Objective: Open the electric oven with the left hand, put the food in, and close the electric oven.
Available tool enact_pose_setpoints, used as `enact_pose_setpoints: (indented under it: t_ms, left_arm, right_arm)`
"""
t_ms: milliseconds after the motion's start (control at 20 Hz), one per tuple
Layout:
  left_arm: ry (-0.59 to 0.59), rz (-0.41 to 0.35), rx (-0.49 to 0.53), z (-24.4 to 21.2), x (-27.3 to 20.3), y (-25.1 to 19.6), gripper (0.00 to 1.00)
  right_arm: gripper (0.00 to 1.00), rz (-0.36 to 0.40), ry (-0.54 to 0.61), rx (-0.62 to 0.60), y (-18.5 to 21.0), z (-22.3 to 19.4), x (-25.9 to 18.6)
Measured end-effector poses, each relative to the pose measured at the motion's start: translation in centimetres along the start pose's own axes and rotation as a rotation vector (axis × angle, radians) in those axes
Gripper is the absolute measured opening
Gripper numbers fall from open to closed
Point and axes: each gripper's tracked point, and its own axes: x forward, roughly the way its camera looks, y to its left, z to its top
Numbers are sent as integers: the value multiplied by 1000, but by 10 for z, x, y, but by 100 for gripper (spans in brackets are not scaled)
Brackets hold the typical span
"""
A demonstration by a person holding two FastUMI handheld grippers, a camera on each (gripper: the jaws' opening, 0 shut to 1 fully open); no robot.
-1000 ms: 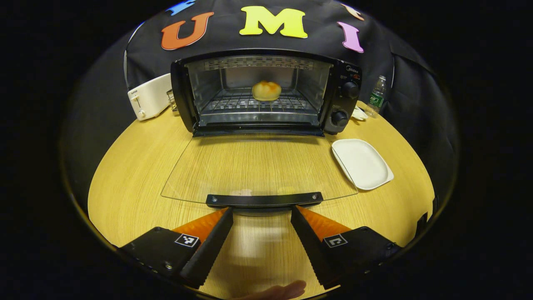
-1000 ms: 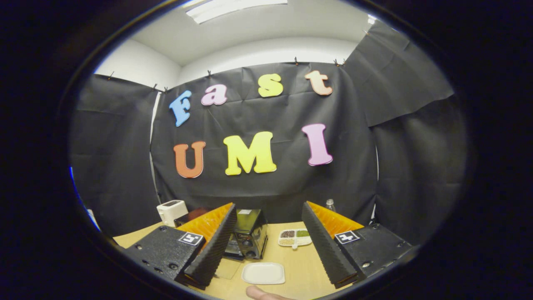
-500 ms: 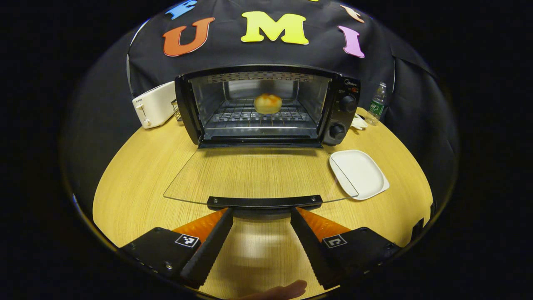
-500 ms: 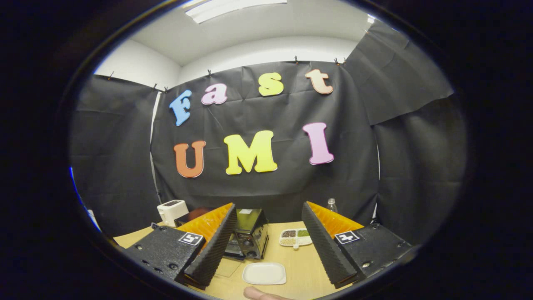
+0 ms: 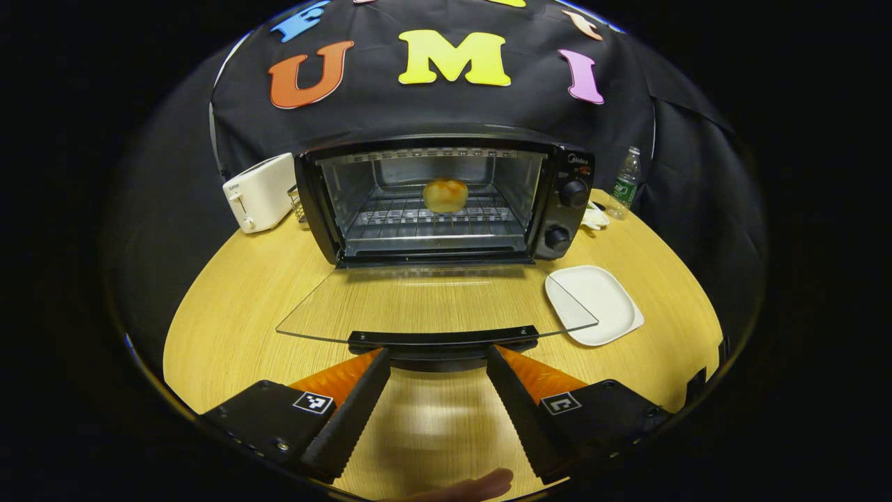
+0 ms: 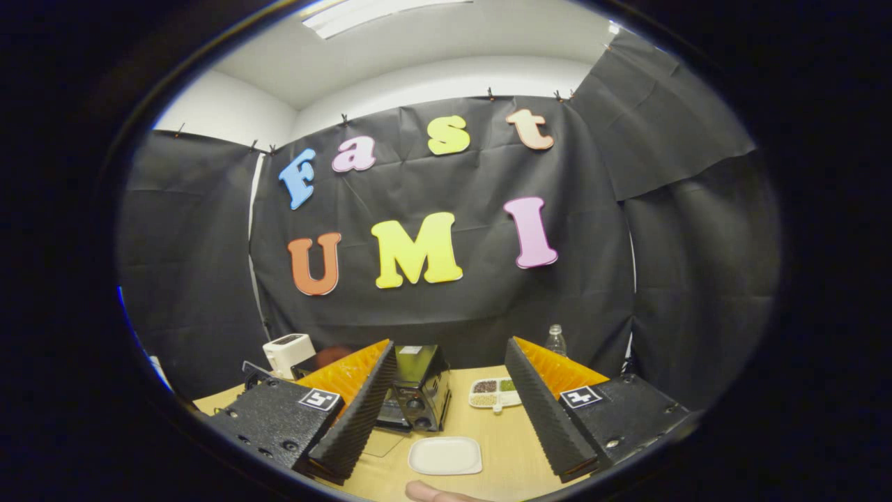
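Observation:
The black electric oven [image 5: 446,199] stands open at the back of the round wooden table [image 5: 230,314]. A golden bun [image 5: 445,194] sits on its wire rack. The glass door [image 5: 432,300] hangs forward and low, and its black handle [image 5: 442,339] lies across the tips of my left gripper [image 5: 437,357]. That gripper is open, one finger at each side beneath the handle. In the right gripper view my right gripper [image 6: 449,347] is open and holds nothing, raised and facing the wall, with the oven [image 6: 418,390] low between its fingers.
A white square plate [image 5: 592,304] lies right of the door, its near corner under the glass. A white toaster [image 5: 258,192] stands left of the oven and a water bottle [image 5: 624,183] behind its right side. A dish of seasonings [image 6: 493,394] sits beyond the plate [image 6: 444,455].
The glass door's front edge has risen a little with my left gripper under its handle, and the oven sits lower in that view. My right gripper has barely moved.

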Motion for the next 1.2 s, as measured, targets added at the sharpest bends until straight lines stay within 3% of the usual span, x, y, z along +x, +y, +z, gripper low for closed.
enact_pose_setpoints:
  t_ms: [200,250,300,500,550,600,750,950,1200]
  left_arm:
    - [-37,1,9,17,-4,1,93]
    - [-54,2,10,24,-6,1,83]
    - [-85,3,11,33,-7,1,93]
    - [-181,-12,0,65,-7,5,95]
    - [-193,-16,-11,71,-7,5,90]
    - [-211,-18,-18,79,-5,6,98]
    - [-221,-23,-24,89,2,7,100]
    - [-195,31,-30,86,13,18,98]
    - [-230,16,-29,88,-4,12,98]
  right_arm:
    - [96,3,4,1,0,-1,0]
    - [96,2,5,2,-2,-3,0]
    - [96,0,5,5,-3,-3,0]
    - [96,4,16,14,-6,-8,-1]
    - [96,1,17,15,-8,-9,-2]
    - [96,-2,16,13,-10,-9,-2]
    - [96,-7,12,7,-12,-8,-7]
    - [96,-20,6,-1,-19,-7,-17]
    - [96,-38,1,-6,-23,-4,-30]
